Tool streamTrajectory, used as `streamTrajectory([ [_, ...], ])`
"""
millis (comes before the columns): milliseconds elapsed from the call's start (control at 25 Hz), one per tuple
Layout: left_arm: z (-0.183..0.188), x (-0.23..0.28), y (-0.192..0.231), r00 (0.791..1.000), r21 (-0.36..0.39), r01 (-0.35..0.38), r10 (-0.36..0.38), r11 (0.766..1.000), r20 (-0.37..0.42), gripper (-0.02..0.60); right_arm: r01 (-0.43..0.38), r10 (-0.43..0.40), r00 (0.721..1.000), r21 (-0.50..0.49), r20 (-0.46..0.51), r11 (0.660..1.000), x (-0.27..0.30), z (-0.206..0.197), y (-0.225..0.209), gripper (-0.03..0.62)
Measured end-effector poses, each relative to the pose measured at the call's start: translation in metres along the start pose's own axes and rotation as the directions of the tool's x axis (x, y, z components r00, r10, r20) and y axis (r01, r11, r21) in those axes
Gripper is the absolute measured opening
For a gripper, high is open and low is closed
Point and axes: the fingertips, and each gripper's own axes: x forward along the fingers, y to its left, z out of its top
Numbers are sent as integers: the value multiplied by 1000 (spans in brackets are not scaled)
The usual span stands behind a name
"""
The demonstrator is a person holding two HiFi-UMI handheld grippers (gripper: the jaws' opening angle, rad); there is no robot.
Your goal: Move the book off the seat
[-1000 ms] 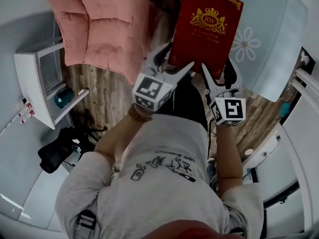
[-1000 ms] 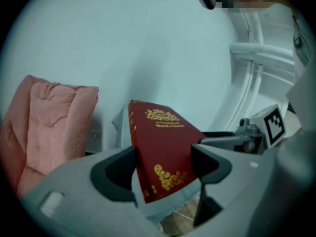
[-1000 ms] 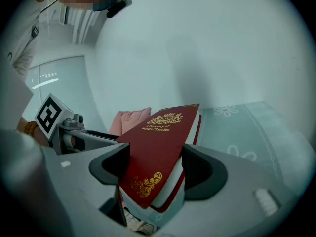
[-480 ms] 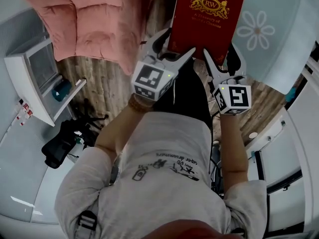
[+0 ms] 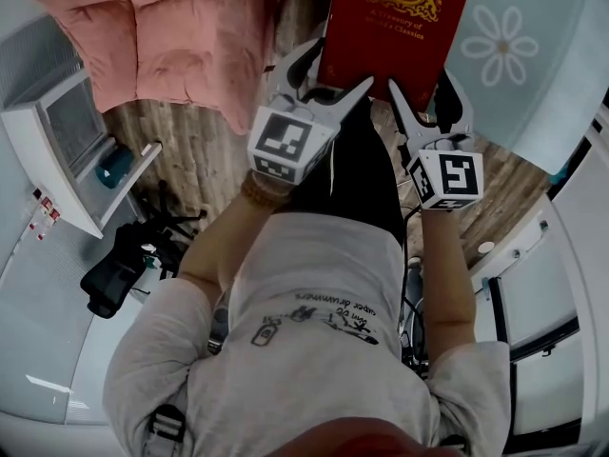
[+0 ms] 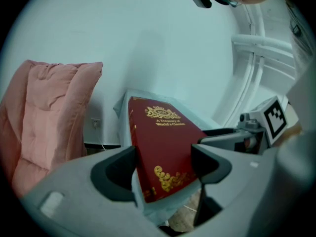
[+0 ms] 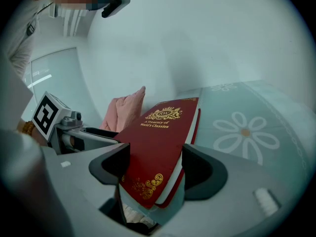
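Note:
A dark red hardback book (image 5: 395, 27) with gold lettering is gripped at its near end by both grippers. My left gripper (image 5: 344, 63) holds the near left corner and my right gripper (image 5: 420, 79) the near right corner. In the left gripper view the book (image 6: 165, 142) fills the gap between the jaws of the left gripper (image 6: 163, 169). In the right gripper view the book (image 7: 160, 142) sits likewise in the right gripper (image 7: 155, 169). The far part of the book lies over a pale blue flowered cloth (image 7: 247, 132). Whether the book rests on it I cannot tell.
A pink padded seat (image 5: 162, 36) stands at the left, also visible in the left gripper view as a pink cushion (image 6: 44, 122). The flowered cloth (image 5: 514, 65) spreads to the right. A white shelf unit (image 5: 57, 150) and black gear (image 5: 119, 274) stand on the wooden floor (image 5: 205, 169).
Both grippers and the book have shifted toward the top of the head view, and the book's far edge now runs out of frame. The pink seat has slid further left.

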Motion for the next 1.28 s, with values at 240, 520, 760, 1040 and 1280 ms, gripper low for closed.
streamTrajectory([
  [240,-6,-4,10,1000,14,-7,7,1000,-17,351,10,-10,1000,-5,-7,1000,8,-4,8,336],
  [520,-1,-6,8,1000,25,-13,13,1000,-14,353,14,-14,1000,-1,-13,1000,7,-1,8,339],
  [760,11,-16,6,1000,55,-19,19,998,3,342,43,-43,999,20,-11,999,-8,5,-5,342],
  [1040,46,-51,-8,997,71,11,-17,997,78,279,66,-63,997,-48,49,997,-42,51,9,331],
  [1280,111,-96,-42,973,112,59,-82,992,216,145,19,-4,989,-98,150,995,-77,115,55,256],
])
